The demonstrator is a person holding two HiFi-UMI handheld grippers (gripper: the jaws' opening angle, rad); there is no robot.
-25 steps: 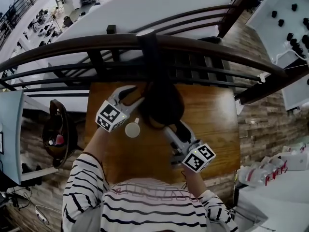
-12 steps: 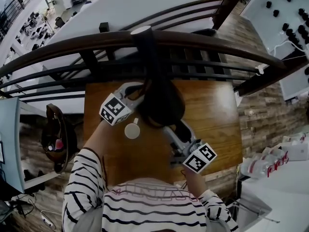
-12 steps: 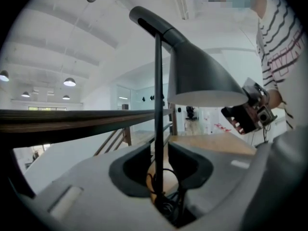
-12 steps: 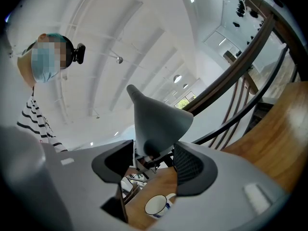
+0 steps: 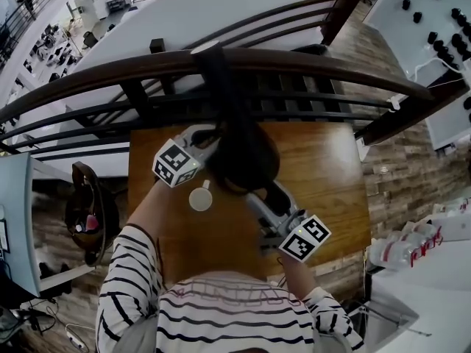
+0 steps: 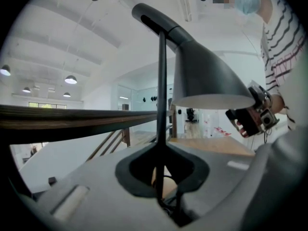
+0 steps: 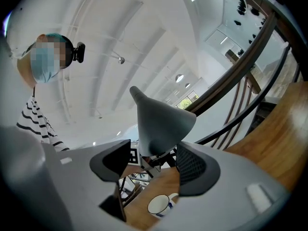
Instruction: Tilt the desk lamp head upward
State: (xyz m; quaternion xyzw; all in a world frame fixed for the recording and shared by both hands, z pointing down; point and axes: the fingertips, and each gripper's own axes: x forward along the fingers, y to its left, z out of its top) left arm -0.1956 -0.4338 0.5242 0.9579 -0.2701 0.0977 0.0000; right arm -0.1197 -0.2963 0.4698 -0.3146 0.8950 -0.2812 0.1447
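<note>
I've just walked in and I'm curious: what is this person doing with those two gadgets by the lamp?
A person holds a gripper in each hand at a dark desk lamp on a wooden table. The left gripper has just been closing and now pinches the lamp's thin stem. The right gripper, its jaws just opened wider, waits open at the lamp head, whose rim sits between its jaws but is not gripped. The head points down, not yet tilted.
</note>
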